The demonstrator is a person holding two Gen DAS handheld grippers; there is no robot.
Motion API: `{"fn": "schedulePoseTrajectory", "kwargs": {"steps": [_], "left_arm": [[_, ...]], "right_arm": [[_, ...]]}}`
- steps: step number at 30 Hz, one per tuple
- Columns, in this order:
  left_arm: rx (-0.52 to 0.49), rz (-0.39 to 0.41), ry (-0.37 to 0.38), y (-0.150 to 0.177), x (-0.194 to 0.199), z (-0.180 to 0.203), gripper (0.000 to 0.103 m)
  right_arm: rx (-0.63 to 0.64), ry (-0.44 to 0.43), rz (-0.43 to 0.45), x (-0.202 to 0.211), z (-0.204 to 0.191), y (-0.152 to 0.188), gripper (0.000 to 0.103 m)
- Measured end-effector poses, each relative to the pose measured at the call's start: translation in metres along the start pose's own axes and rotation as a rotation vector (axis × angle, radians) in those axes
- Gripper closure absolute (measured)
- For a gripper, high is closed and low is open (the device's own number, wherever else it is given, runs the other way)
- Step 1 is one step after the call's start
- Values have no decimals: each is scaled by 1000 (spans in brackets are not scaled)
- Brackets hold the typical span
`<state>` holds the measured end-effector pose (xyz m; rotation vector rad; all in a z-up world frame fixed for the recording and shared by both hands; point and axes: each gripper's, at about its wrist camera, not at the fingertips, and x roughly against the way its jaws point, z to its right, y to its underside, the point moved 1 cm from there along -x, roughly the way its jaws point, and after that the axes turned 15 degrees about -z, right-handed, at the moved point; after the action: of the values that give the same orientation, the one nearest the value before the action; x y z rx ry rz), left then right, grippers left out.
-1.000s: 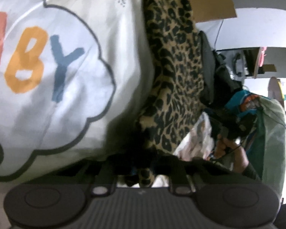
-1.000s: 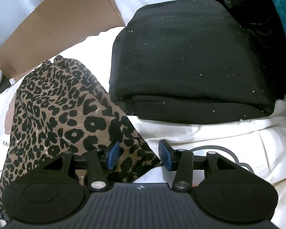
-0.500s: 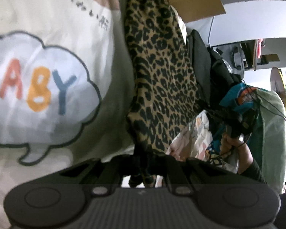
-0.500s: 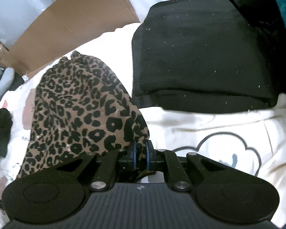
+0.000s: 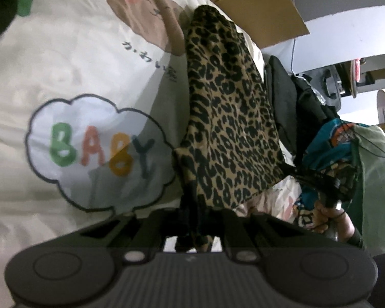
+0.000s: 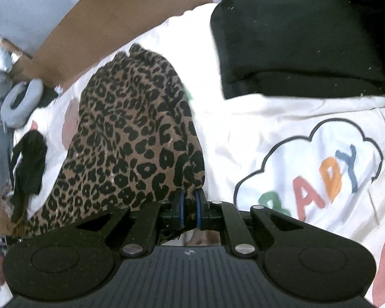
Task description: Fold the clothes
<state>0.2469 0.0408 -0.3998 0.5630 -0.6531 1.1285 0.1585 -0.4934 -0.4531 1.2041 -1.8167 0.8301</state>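
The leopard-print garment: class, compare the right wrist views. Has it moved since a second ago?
Yes. The leopard-print garment, pinched by the right gripper, has drawn away from the folded black garment, exposing more white sheet.

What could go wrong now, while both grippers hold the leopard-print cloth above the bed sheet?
1. The right gripper pinches only a small corner of the leopard-print garment, so the thin fabric may slip out.
2. At the left gripper the cloth hangs bunched, so the fold may come out uneven.
3. The folded black garment lies close beside it; a swing of the cloth may disturb that garment.
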Motion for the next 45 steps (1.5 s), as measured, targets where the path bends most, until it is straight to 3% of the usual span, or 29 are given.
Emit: {"fn": "schedulePoseTrajectory", "kwargs": {"steps": [7,14,23,28,36,40,44,45], "left_arm": [[21,-19,-33,0,-6,-11,98],[45,-59,-60,-6,-37,-25,98],[30,-86,-96,-12,-48,-29,96],[66,-92,-121,-13,-52,-37,87],[46,-52,-218,-15,-23,-23,40],[41,-11,-253,-26,-2,-8,40],[25,9,-282,-41,14,9,37],[18,11,-289,-46,16,14,36]], "right_arm": [[22,20,-66,-8,-5,0,96],[33,67,-78,-18,-5,-7,96],[37,95,-86,-22,-6,-9,97],[50,142,-106,-32,-8,-11,93],[72,161,-100,-11,-11,-11,87],[71,165,-53,5,-13,-15,86],[76,148,-3,21,-16,-19,73],[80,143,9,26,-17,-21,65]]}}
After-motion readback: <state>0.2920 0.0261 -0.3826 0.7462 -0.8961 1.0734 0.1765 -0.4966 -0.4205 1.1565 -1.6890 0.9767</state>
